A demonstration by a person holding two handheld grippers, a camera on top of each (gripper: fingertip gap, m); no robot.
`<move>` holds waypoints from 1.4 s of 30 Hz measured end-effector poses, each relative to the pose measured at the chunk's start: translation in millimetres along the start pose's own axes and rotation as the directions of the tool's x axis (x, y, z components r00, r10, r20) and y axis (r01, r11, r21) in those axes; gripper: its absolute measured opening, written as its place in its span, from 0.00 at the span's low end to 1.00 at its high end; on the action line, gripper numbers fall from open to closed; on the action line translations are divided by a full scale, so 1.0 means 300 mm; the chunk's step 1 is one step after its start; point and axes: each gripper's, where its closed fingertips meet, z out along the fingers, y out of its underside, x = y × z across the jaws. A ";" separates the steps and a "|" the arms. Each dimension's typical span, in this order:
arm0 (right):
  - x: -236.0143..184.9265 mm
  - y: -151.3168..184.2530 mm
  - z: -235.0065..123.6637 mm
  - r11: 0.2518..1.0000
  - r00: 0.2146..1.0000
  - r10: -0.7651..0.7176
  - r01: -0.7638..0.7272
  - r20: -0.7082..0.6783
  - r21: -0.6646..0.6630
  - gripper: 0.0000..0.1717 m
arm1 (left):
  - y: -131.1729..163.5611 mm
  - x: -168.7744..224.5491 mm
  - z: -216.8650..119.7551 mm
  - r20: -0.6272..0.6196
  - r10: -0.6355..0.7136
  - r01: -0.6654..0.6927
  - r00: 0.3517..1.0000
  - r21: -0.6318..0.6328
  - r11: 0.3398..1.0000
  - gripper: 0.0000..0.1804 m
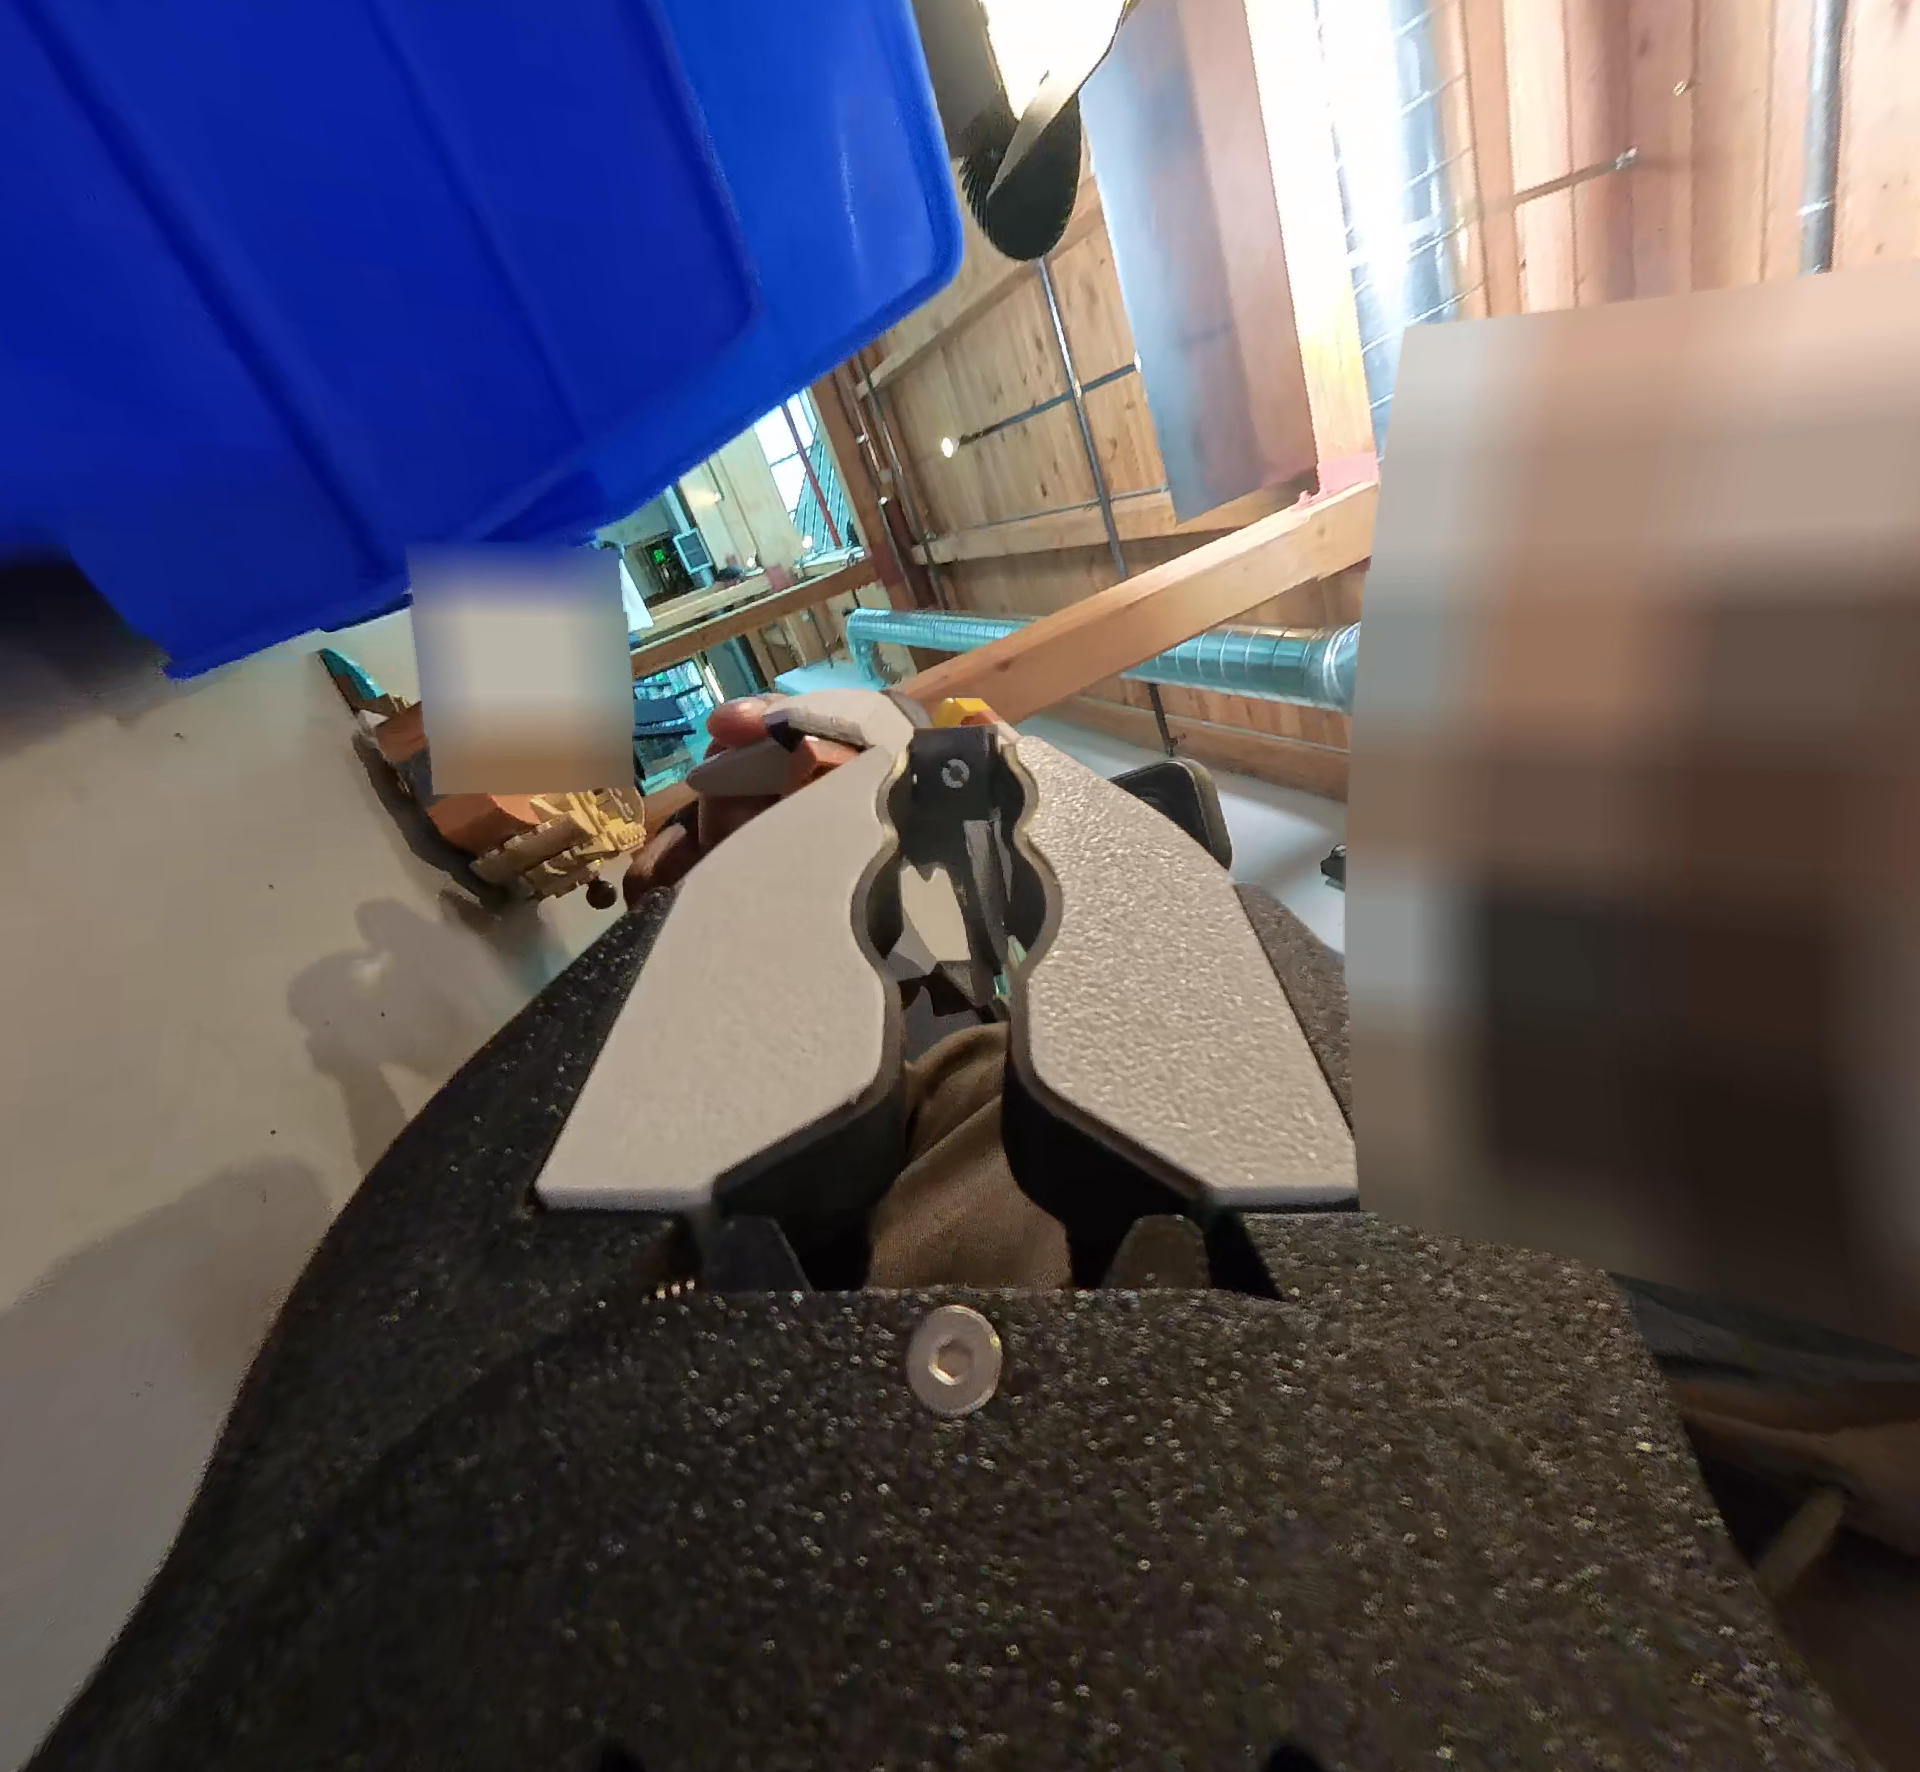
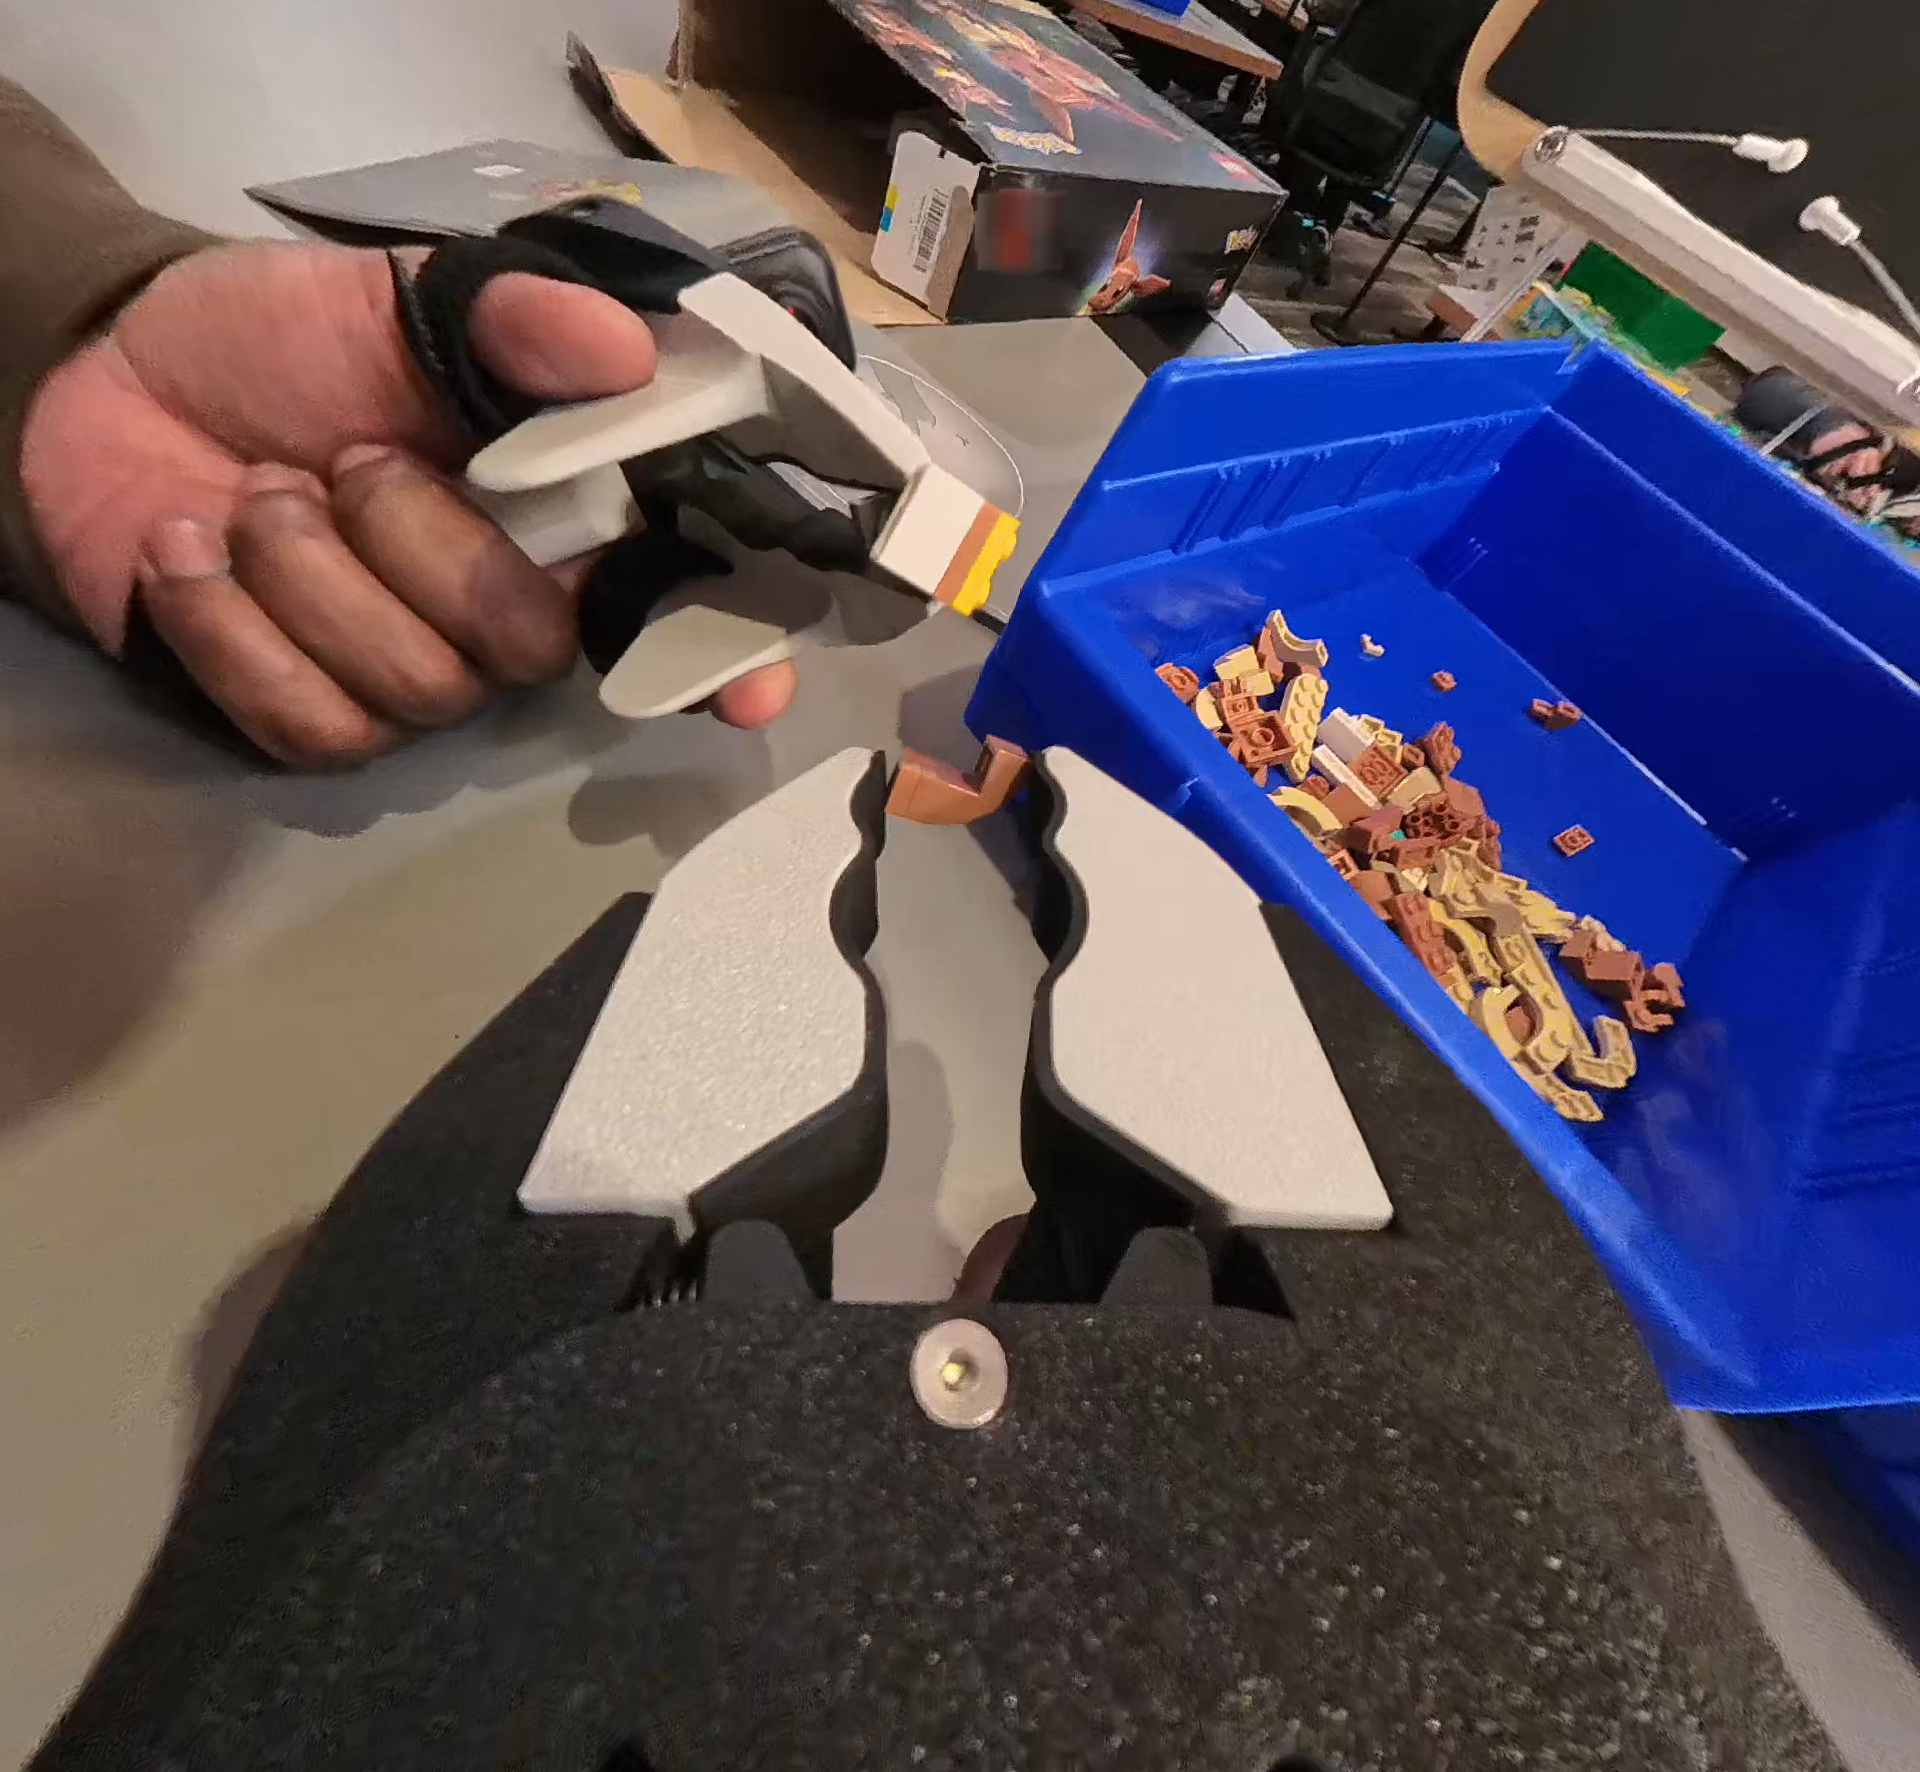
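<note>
The right gripper (image 2: 961, 792) had its fingers clamped on a small brown L-shaped brick (image 2: 951, 787), one pad pressed to each end of it, just beside the near corner of the blue bin (image 2: 1143, 642). The bin sat tilted on the grey tabletop (image 2: 312, 943), and a heap of brown, tan and cream bricks (image 2: 1455, 849) lay along its lower inner wall, with a few stray brown pieces scattered farther in. On the far side of that bin corner from the brown brick, the left gripper (image 2: 961, 548), held in a hand (image 2: 291, 496), had its fingers closed on a stack of bricks (image 2: 951, 543), cream, tan and yellow in layers, whose yellow end nearly touched the bin's rim. In the left wrist view the same gripper (image 1: 951, 766) showed a dark piece with a small round hole (image 1: 951, 772) pinched between its fingertips and a bit of yellow just past them; the bin's blue outer wall (image 1: 416, 216) filled the upper left, and some tan and brown bricks (image 1: 540, 839) showed below it. Beyond the bin, farther along the tabletop, lay an opened cardboard box (image 2: 987, 133) with dark printed artwork, and beside it a flat dark booklet (image 2: 468, 174).
</note>
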 end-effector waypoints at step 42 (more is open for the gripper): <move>-0.169 -0.052 -0.030 0.982 0.918 0.105 -0.155 0.382 0.103 0.15 | 0.150 -0.042 -0.032 0.154 0.420 -0.270 0.895 -0.561 0.783 0.15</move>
